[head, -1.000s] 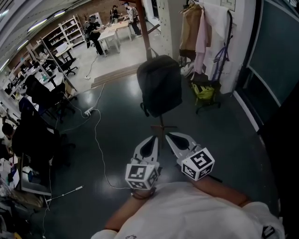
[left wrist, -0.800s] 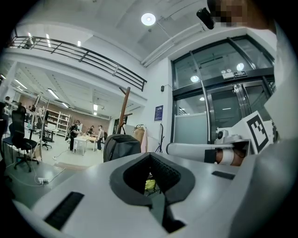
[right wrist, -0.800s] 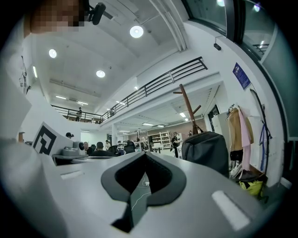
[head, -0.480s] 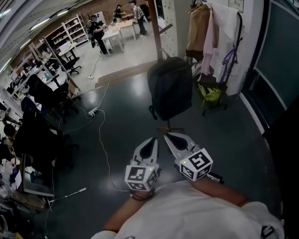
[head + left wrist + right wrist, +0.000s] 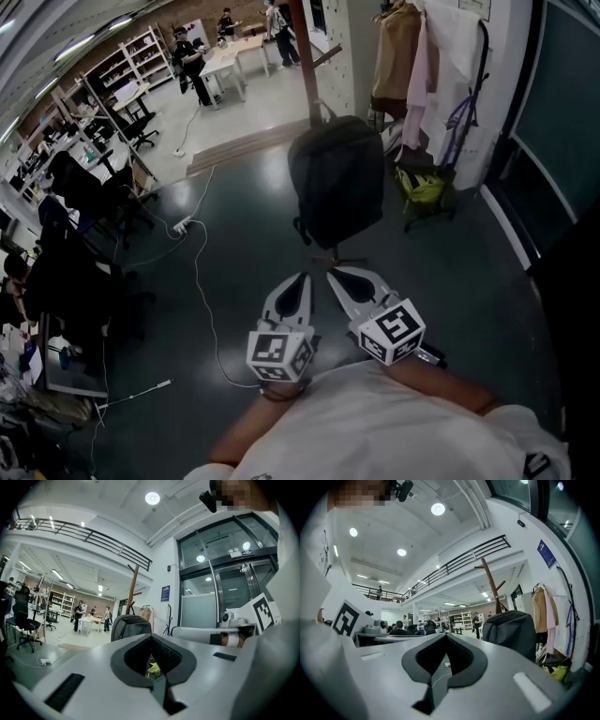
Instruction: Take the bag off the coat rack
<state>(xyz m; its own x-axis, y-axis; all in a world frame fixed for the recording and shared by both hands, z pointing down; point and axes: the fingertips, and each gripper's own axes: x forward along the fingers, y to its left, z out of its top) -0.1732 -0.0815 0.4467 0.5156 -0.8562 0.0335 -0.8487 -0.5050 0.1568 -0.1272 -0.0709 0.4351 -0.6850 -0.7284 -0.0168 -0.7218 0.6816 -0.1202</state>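
1. The bag (image 5: 337,178) hangs on the coat rack (image 5: 307,66), out in front and well apart from both grippers.
2. The left gripper (image 5: 302,278) and the right gripper (image 5: 332,274) are closed tight and hold nothing.
3. The step looks like getting close to the bag. It is not grabbed yet.
4. Next, I think a gripper must open wide, reach the bag's top and lift it off.

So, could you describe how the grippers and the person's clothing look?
The left gripper and right gripper are pale grey, each claw lined with black padding, each bearing a white cube with black markers. The person wears a white top.
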